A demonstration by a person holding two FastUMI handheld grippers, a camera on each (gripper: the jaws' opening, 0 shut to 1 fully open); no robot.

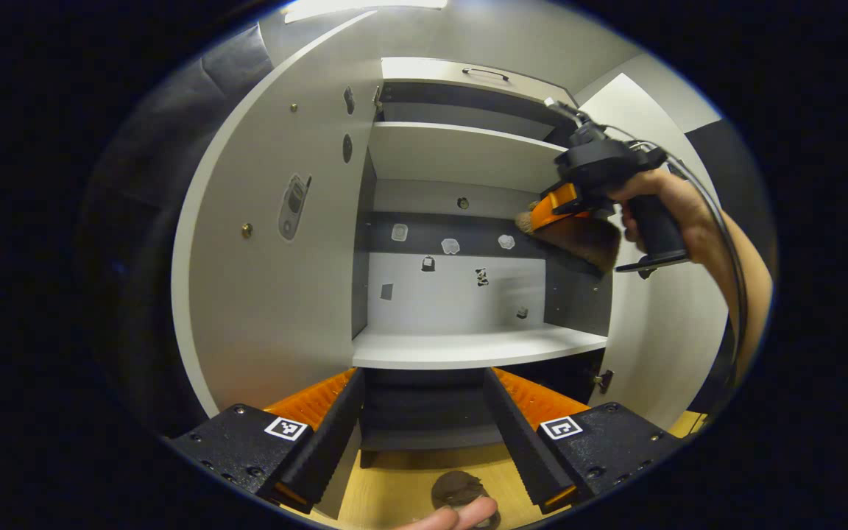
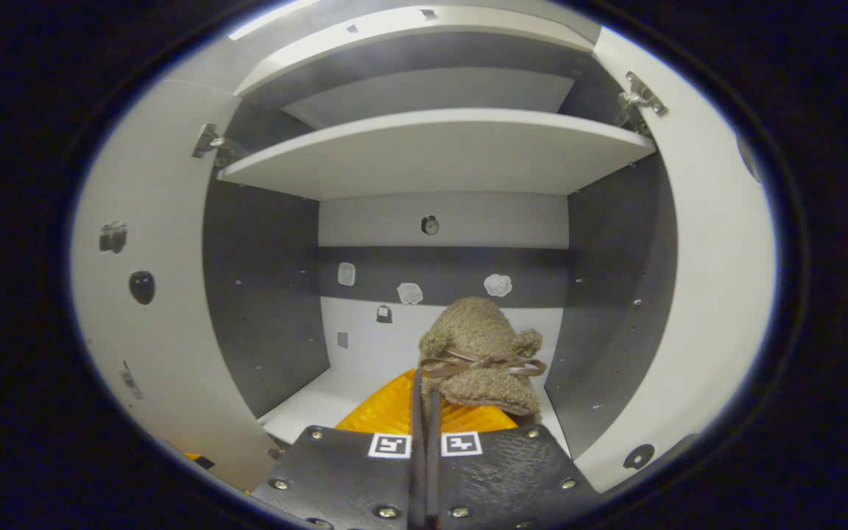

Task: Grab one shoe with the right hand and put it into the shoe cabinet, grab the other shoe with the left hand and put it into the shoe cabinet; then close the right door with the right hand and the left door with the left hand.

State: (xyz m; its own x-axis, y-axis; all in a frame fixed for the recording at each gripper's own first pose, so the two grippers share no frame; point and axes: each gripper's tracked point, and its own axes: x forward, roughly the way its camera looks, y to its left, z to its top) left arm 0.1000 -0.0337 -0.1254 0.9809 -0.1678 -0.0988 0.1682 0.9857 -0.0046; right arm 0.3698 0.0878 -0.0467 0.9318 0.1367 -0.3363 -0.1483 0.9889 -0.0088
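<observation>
Shoe cabinet (image 1: 468, 346) stands open, both doors swung out; left door (image 1: 277, 243) and right door (image 1: 659, 324) flank the compartment in the left gripper view. Right gripper (image 2: 424, 412) holds its fingers pressed nearly together, pinching the brown fuzzy shoe (image 2: 479, 353) at its rear edge; shoe's bow lace faces the camera; shoe hangs above the lower shelf (image 2: 321, 401), near its right side, whether touching I cannot tell. In the left gripper view a hand (image 1: 678, 210) carries that gripper (image 1: 542, 221) at the cabinet's right edge, the shoe (image 1: 578, 243) beneath it, blurred. Left gripper (image 1: 424, 430) spread wide, holding nothing, low before the cabinet front; second shoe (image 1: 457, 489) on the wooden floor (image 1: 394, 486) just beneath, a fingertip (image 1: 468, 511) beside it.
</observation>
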